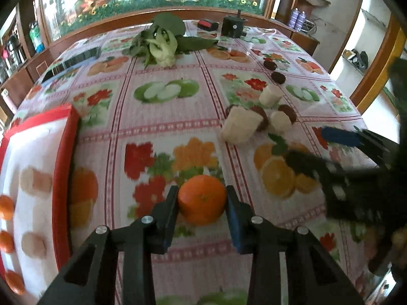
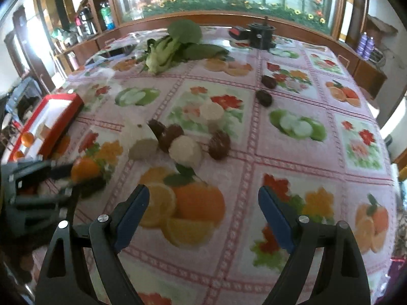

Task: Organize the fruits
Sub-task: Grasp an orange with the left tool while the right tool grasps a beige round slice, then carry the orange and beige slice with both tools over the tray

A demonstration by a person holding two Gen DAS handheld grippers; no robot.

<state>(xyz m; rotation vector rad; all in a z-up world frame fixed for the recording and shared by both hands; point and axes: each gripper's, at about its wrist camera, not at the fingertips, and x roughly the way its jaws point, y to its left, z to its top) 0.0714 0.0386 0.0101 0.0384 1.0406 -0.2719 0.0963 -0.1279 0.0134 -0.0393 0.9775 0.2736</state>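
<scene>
left wrist view: the left gripper (image 1: 202, 204) has its two blue-padded fingers closed in on an orange (image 1: 202, 198), one pad against each side, the fruit sitting low over the printed tablecloth (image 1: 162, 117). off to the left is a red-rimmed tray (image 1: 62, 178) with a white floor, and several small oranges (image 1: 6, 207) are lined along its far-left edge. ahead and to the right, a huddle of mushrooms (image 1: 241, 124), pale stems and brown caps, lies on the cloth. further back there's a leafy green vegetable (image 1: 162, 43), and a black round container (image 1: 234, 26) near the table's far edge. the right gripper (image 1: 338, 150) comes in blurred from the right, well apart from the orange.

right wrist view: the right gripper (image 2: 203, 213) is spread wide, nothing between its fingers, only the printed cloth (image 2: 279, 132) below. the mushrooms (image 2: 185, 147) lie ahead, near the middle. at far left, the left gripper (image 2: 63, 175) shows blurred with the orange (image 2: 85, 169) at its tips. behind it sits the red tray (image 2: 63, 104), small oranges (image 2: 26, 138) inside. the greens (image 2: 175, 45) lie at the back.
</scene>
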